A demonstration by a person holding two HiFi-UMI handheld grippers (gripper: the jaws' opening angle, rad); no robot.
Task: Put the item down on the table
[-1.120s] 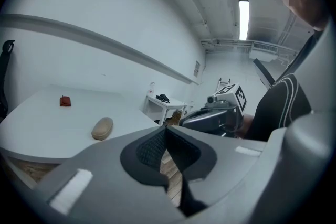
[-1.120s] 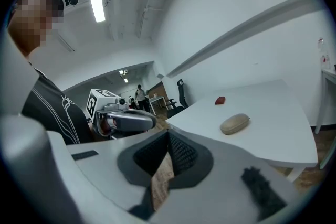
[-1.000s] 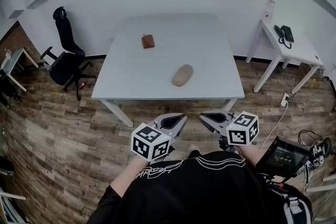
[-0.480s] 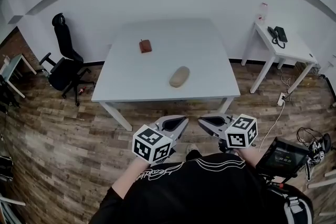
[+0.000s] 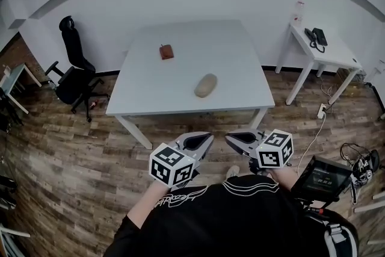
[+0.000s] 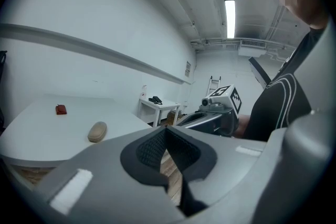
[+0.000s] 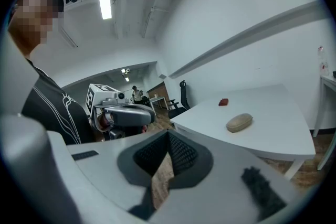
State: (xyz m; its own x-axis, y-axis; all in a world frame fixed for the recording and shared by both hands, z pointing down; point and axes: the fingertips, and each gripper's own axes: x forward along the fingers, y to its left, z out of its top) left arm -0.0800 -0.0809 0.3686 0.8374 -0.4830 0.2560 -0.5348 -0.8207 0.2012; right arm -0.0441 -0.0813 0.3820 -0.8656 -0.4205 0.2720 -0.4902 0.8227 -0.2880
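**Both hand-held grippers closed & empty; items lie on table**

Wood-plank floor (image 5: 60,153) under a square white table (image 5: 228,63) w/ a smooth top. Black office chair (image 5: 75,69) beside the table, at head view's left. On the table: tan oval item (image 5: 206,85), rounded & matte, near the front edge. Small red-brown item (image 5: 166,52) lies further back, well apart, too small to ID. Left hand-held gripper (image 5: 204,139) & right hand-held gripper (image 5: 234,137) hang over the floor short of the table. Jaws together, ribbed black pads meeting, nothing btwn them.
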